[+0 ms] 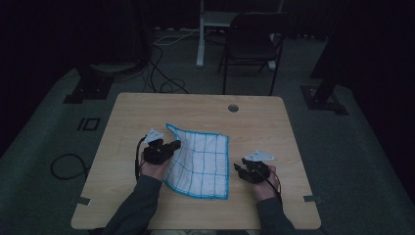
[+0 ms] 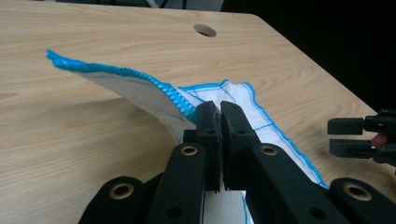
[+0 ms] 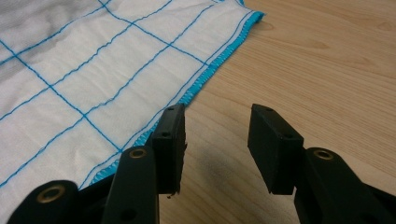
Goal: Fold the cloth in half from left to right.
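Dark flooring and a folding chair are surrounding the pale wood worktop, where a white dishcloth with blue grid lines and a blue stitched hem is lying near the middle. Its left edge is peeling up off the wood, pinched in the closed jaws of the left gripper, so that side is arching while the rest is lying flat. The right gripper is resting just beside the cloth's right hem, jaws about half open and holding nothing. The hem is lying just to its left, within easy reach.
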